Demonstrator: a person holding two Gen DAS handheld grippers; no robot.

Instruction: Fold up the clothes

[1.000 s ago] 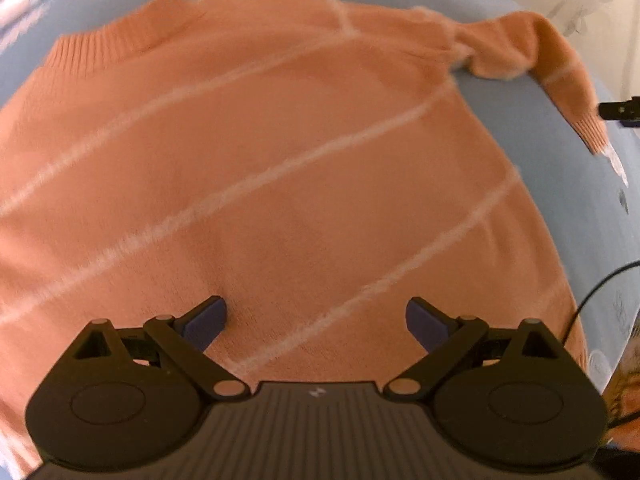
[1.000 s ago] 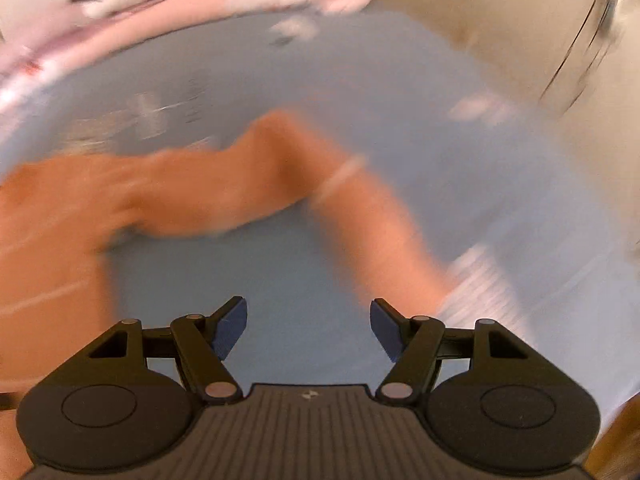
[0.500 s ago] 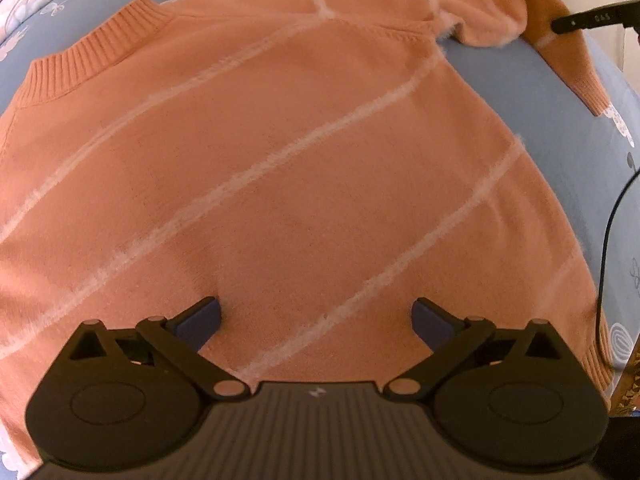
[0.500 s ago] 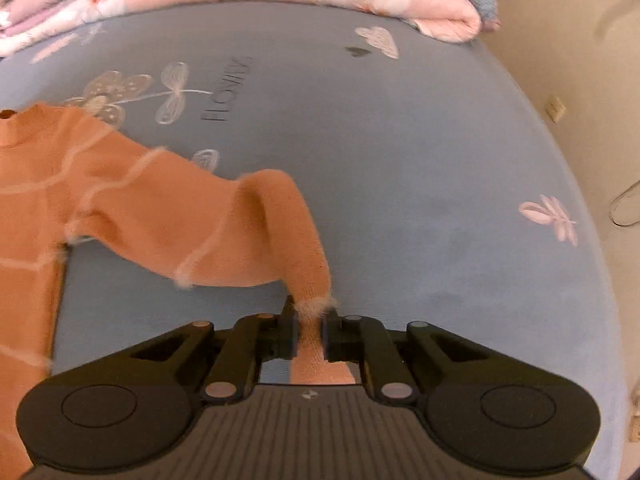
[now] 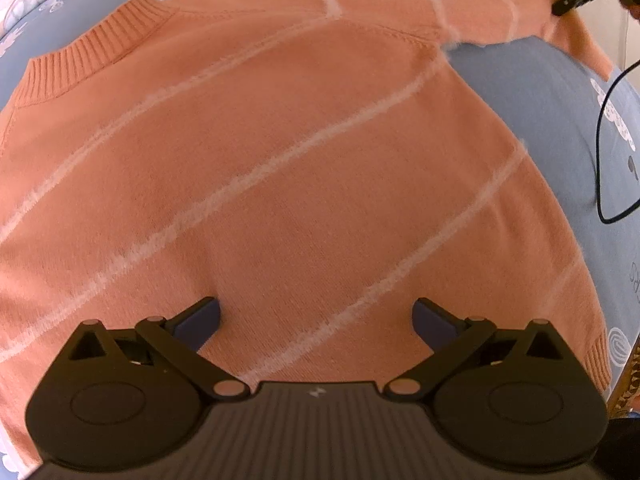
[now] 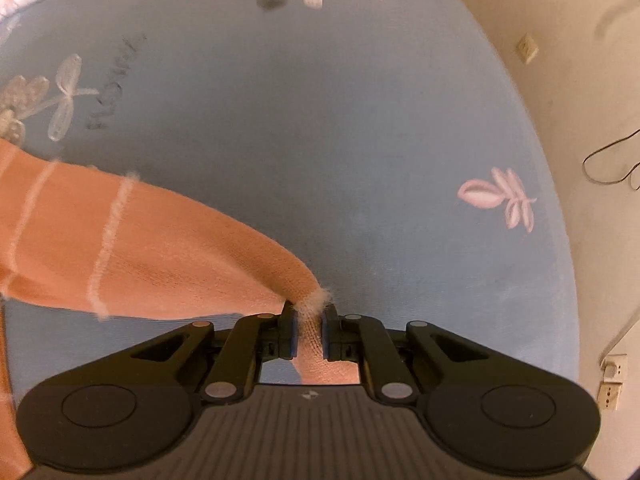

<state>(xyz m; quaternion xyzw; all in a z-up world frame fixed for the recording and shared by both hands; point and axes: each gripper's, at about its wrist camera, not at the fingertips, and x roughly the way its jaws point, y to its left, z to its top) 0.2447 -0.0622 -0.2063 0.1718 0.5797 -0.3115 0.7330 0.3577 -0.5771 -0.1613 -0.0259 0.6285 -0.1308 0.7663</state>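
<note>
With the orange sweater (image 5: 280,168) flat on the blue bed (image 6: 360,120) and the right gripper (image 6: 308,332) clamped on its sleeve (image 6: 160,256) near the bed's right edge — left gripper (image 5: 316,316) apart over the body — sleeve-folding step, probably: next, carry cuff inward across the chest.

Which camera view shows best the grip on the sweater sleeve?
The right wrist view: the right gripper is shut on the orange sleeve, close up. The left wrist view shows the sleeve stretched out far away, with only a finger tip of that gripper.
</note>
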